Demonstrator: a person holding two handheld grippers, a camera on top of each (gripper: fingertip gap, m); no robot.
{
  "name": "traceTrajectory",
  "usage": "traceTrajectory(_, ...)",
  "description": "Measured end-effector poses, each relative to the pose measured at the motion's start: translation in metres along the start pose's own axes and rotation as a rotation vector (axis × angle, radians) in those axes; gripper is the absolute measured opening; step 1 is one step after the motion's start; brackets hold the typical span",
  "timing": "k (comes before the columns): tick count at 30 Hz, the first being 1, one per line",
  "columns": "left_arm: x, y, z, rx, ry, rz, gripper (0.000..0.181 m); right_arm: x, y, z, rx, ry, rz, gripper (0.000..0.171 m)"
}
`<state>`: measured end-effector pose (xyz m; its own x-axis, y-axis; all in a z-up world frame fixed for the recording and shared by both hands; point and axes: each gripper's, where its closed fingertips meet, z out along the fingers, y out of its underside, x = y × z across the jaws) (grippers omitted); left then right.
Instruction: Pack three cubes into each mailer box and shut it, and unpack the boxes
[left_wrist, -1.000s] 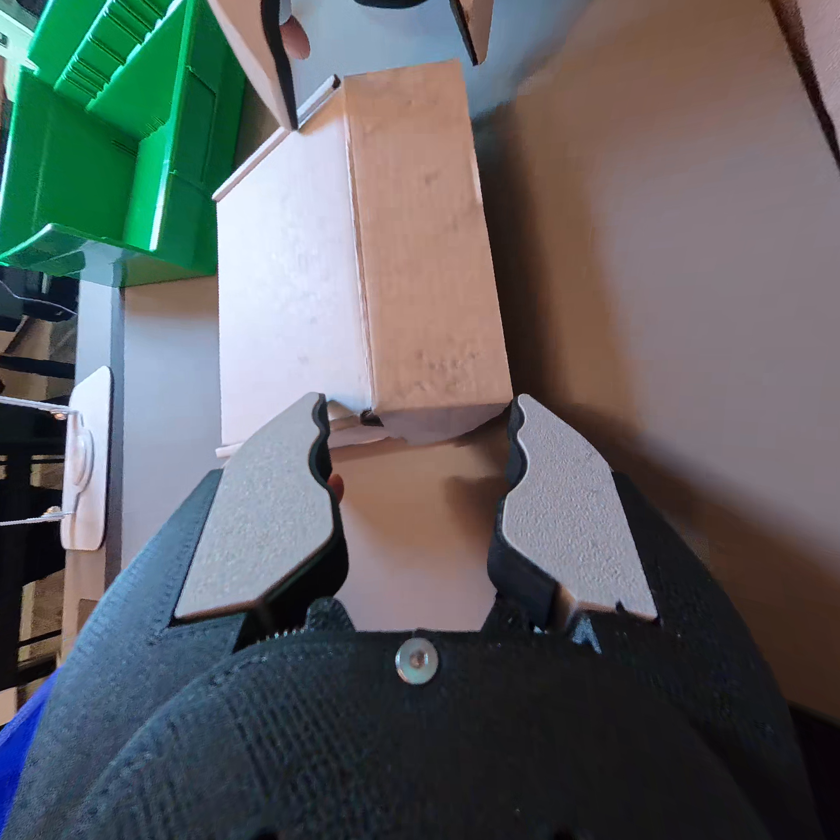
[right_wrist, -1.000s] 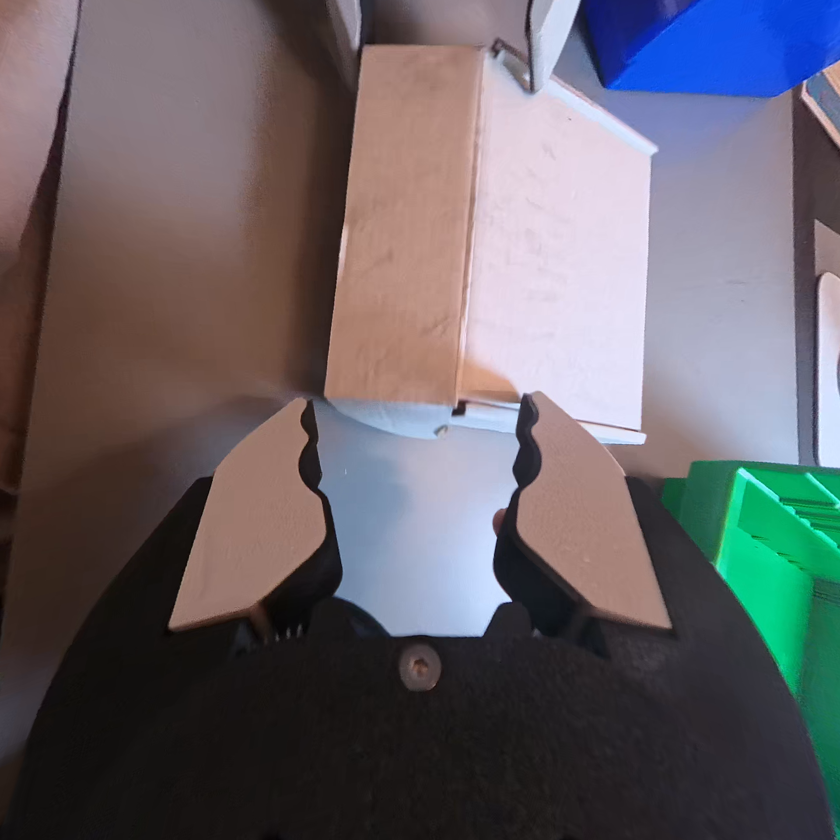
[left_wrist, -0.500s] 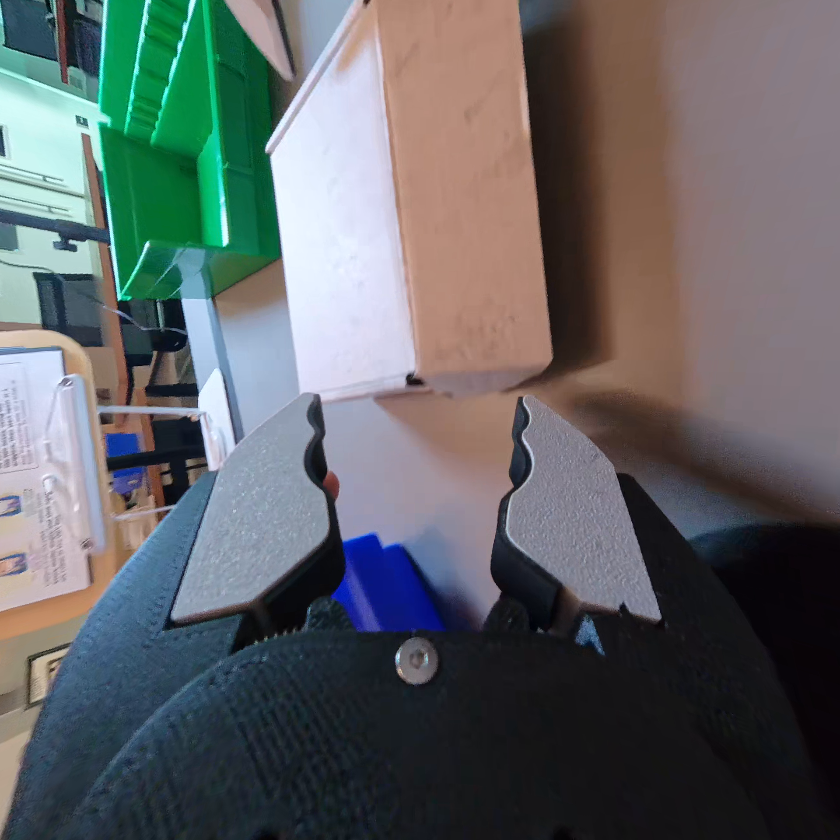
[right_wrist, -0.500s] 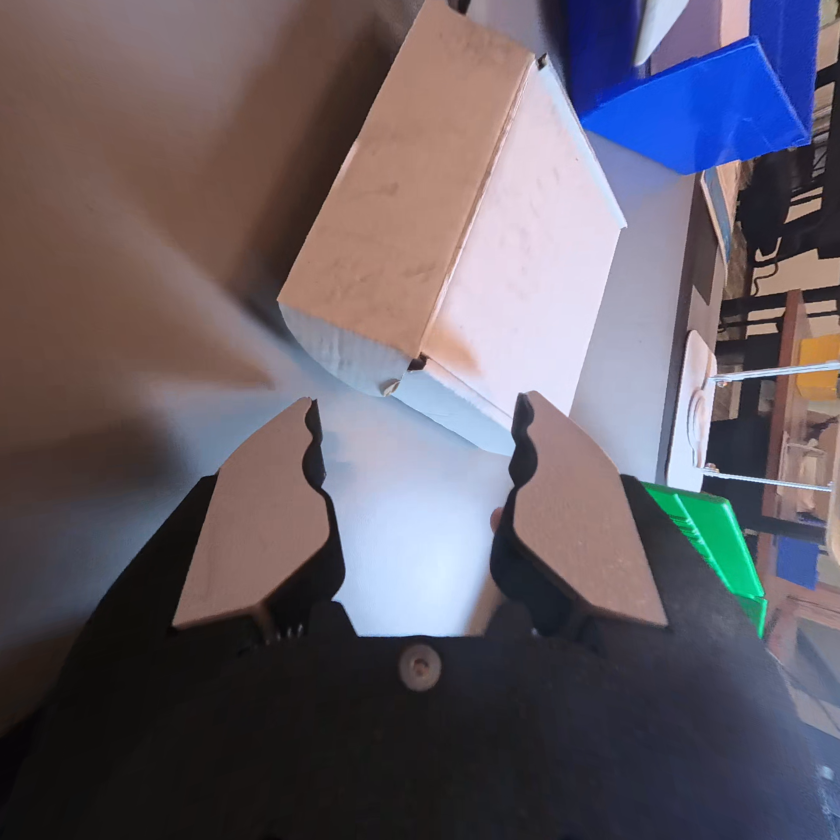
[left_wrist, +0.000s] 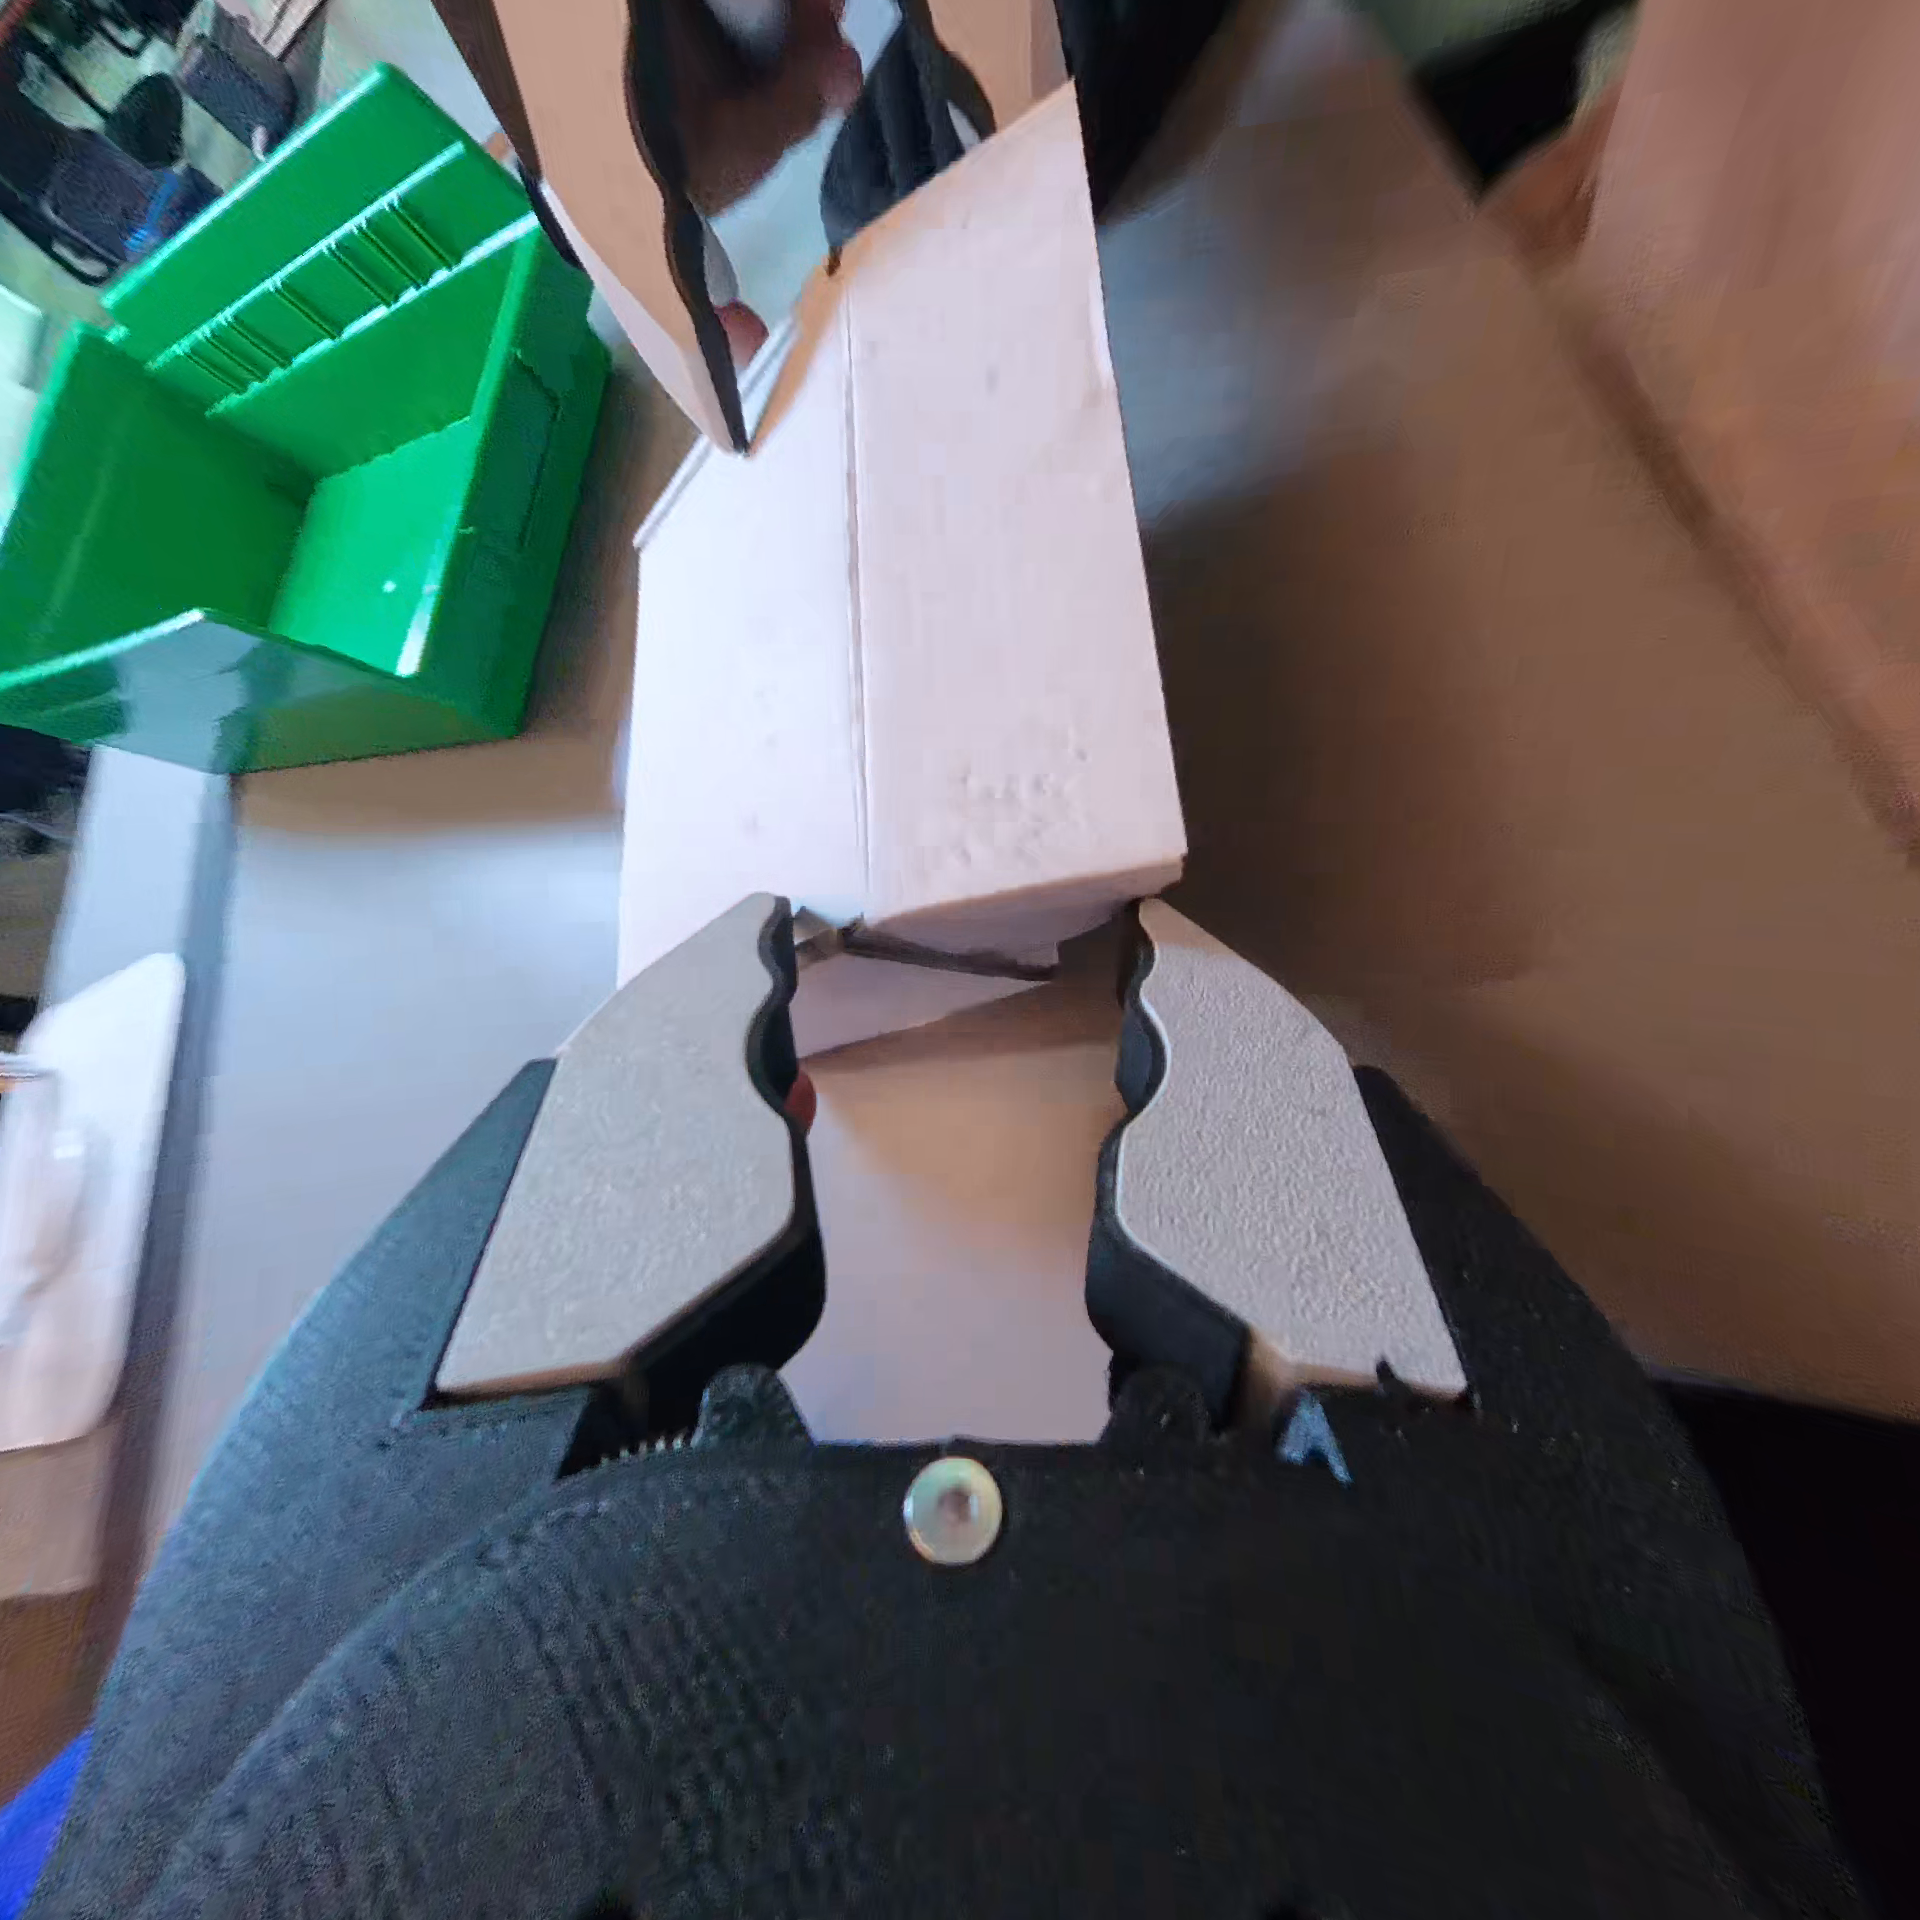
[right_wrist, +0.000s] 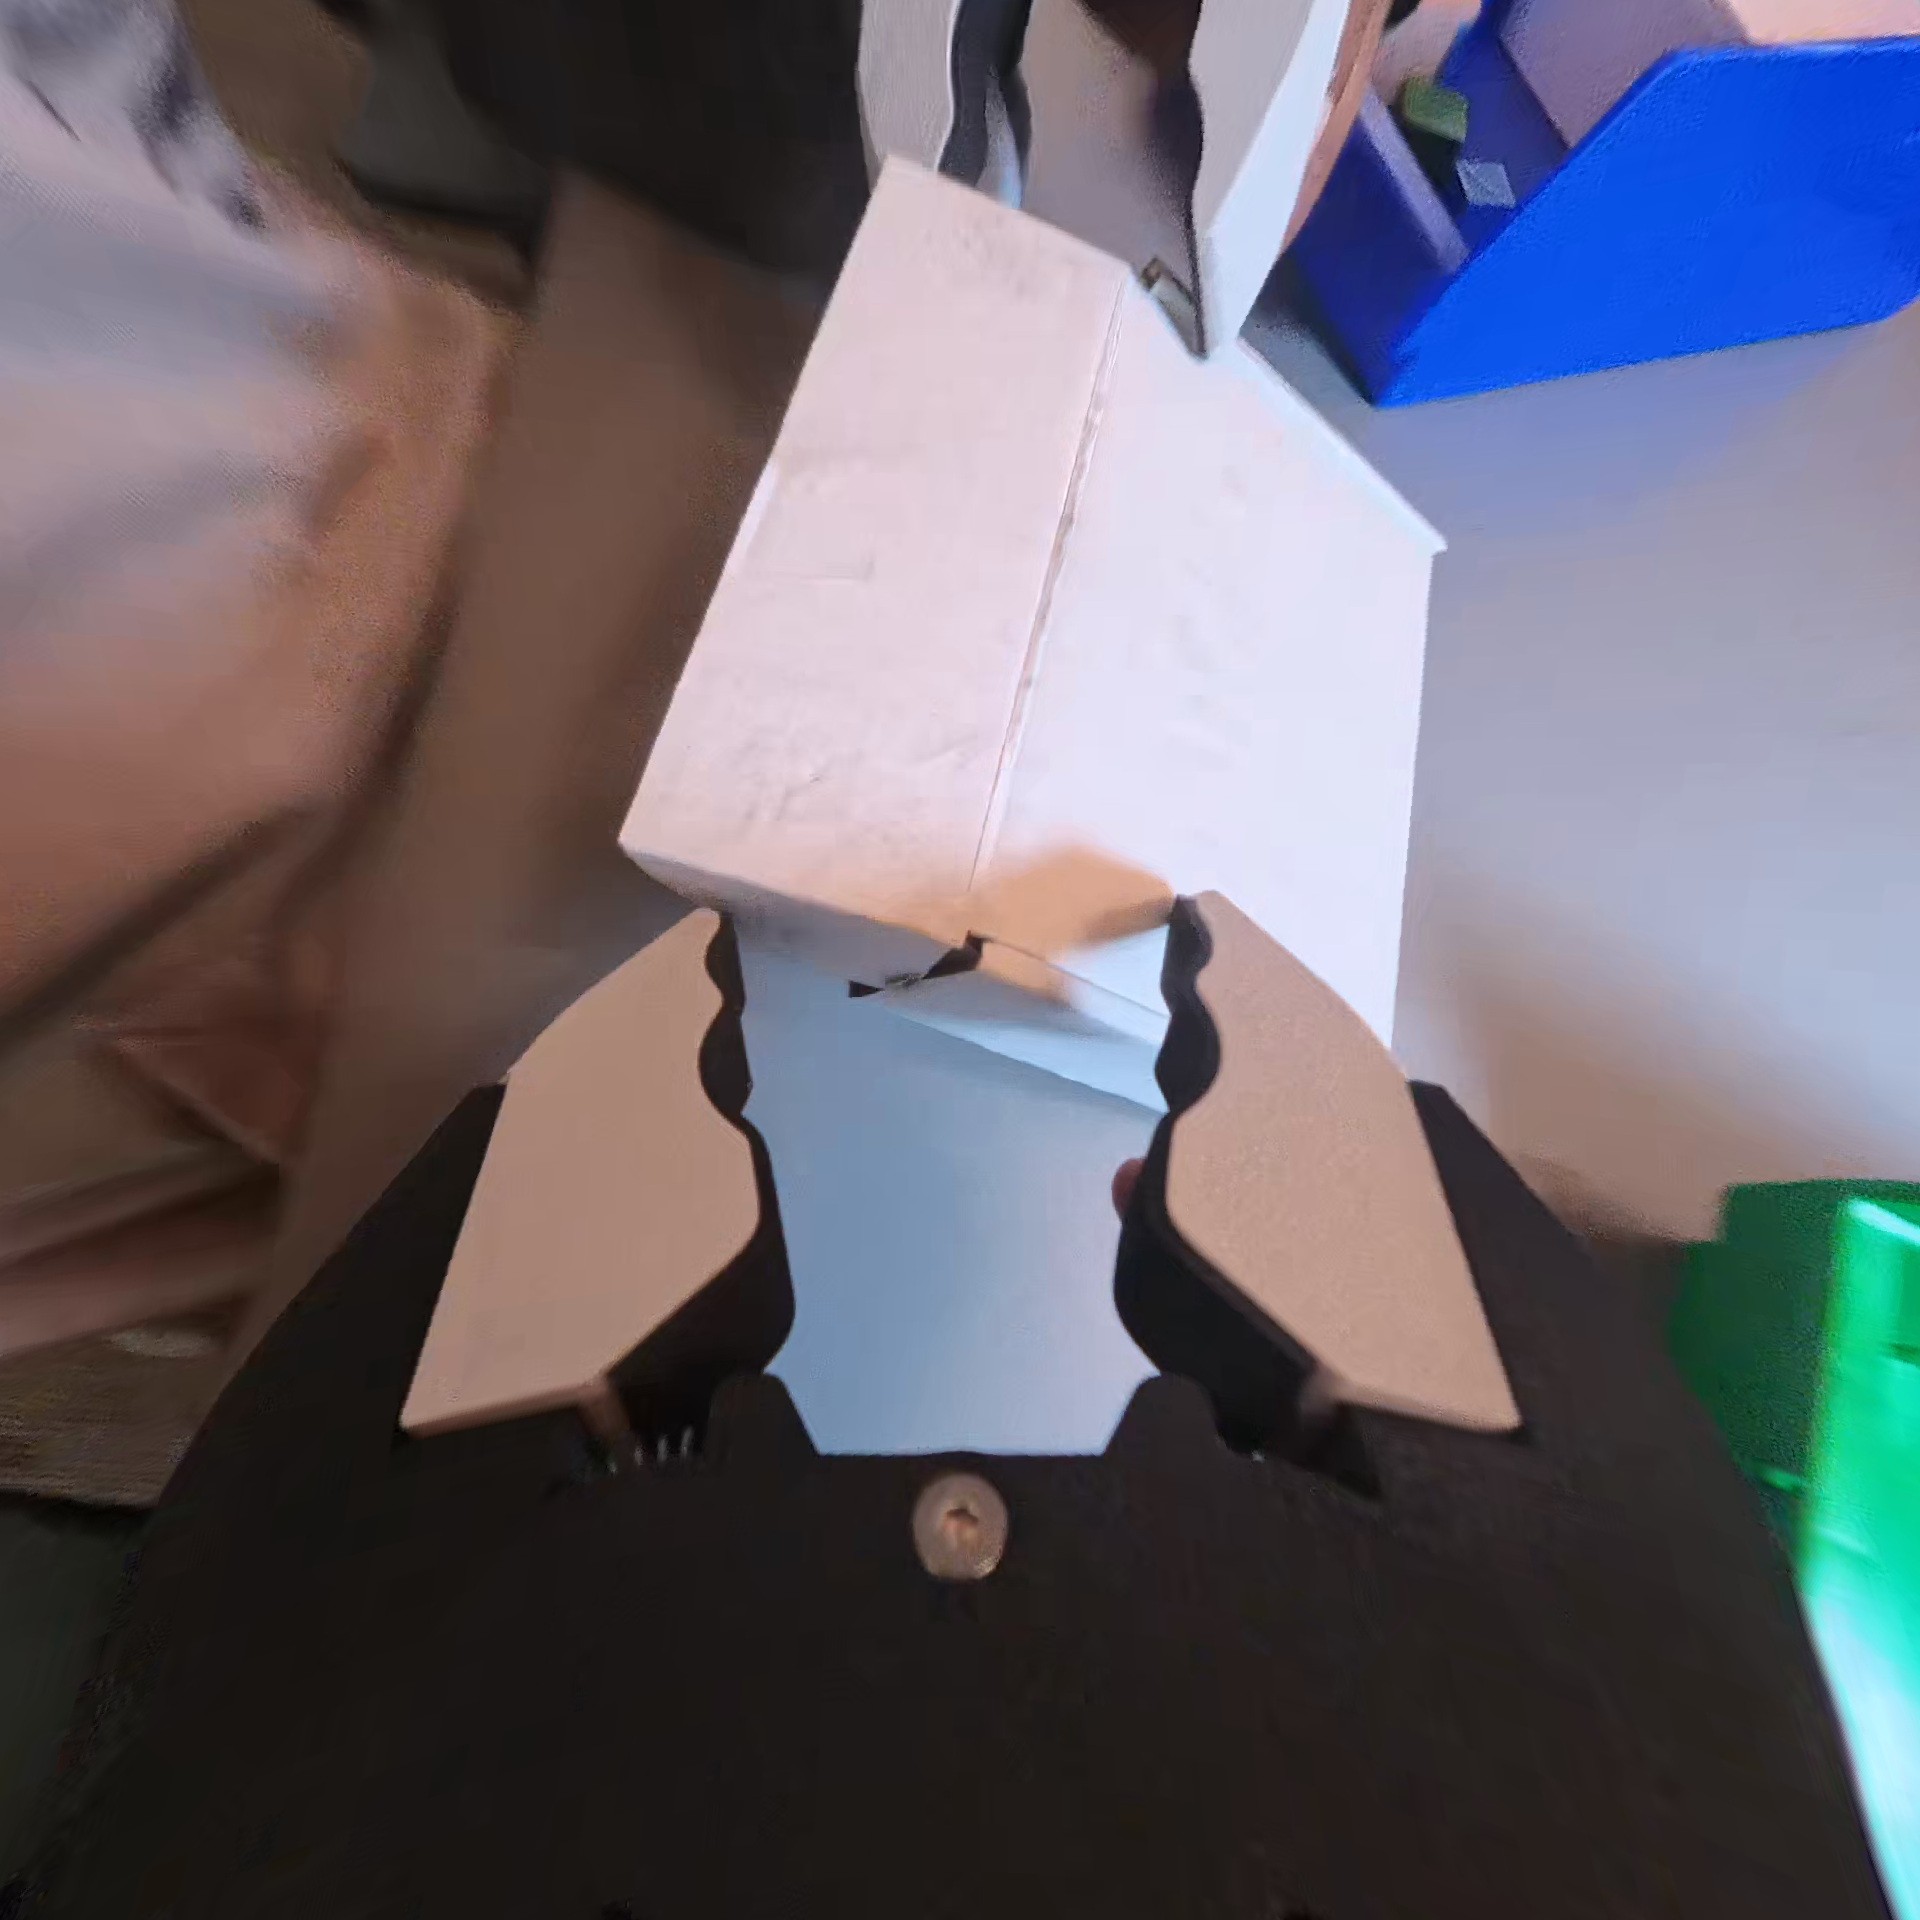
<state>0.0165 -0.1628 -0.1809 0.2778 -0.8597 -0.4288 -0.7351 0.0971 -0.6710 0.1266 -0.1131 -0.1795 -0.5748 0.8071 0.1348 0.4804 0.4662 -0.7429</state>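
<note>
A closed white mailer box (left_wrist: 997, 623) lies lengthwise ahead of me on the light table; it also shows in the right wrist view (right_wrist: 987, 623). My left gripper (left_wrist: 961, 920) is open, with its fingertips on either side of the box's near end, where a flap seam gapes slightly. My right gripper (right_wrist: 951, 914) is open in the same way at the opposite end. Each view shows the other gripper's fingers (left_wrist: 603, 187) (right_wrist: 1257, 156) at the far end of the box. No cubes are visible.
A green bin (left_wrist: 312, 468) stands beside the box, and shows blurred in the right wrist view (right_wrist: 1849, 1351). A blue bin (right_wrist: 1610, 229) stands at the far side. Large brown cardboard (left_wrist: 1507, 727) lies along the box's other long side. A white flat object (left_wrist: 83, 1195) sits near the table edge.
Half a second ago both grippers were drawn back and tilted away from the box. Now both are back at its two ends, fingertips level with the end faces, still open.
</note>
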Motion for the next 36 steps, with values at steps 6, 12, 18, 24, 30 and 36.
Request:
traceTrajectory(6,-0.014,-0.032,-0.02,0.296,0.152,-0.344,0.054,0.008,-0.023,-0.025,0.238,-0.309,0.298,0.07)
traceTrajectory(12,-0.039,-0.031,-0.025,0.456,0.179,-0.588,0.052,0.039,-0.028,-0.035,0.425,-0.338,0.476,0.058)
traceTrajectory(18,-0.058,-0.021,-0.023,0.471,0.144,-0.67,0.049,0.064,-0.027,-0.04,0.481,-0.263,0.537,0.051)
traceTrajectory(24,-0.063,-0.018,-0.026,0.388,0.061,-0.546,0.053,0.071,-0.035,-0.044,0.417,-0.145,0.427,0.05)
traceTrajectory(30,-0.077,-0.027,-0.04,0.347,-0.015,-0.417,0.051,0.079,-0.044,-0.049,0.332,-0.041,0.312,0.047)
traceTrajectory(36,-0.091,-0.025,-0.039,0.32,-0.032,-0.387,0.039,0.091,-0.045,-0.049,0.293,0.042,0.288,0.038)
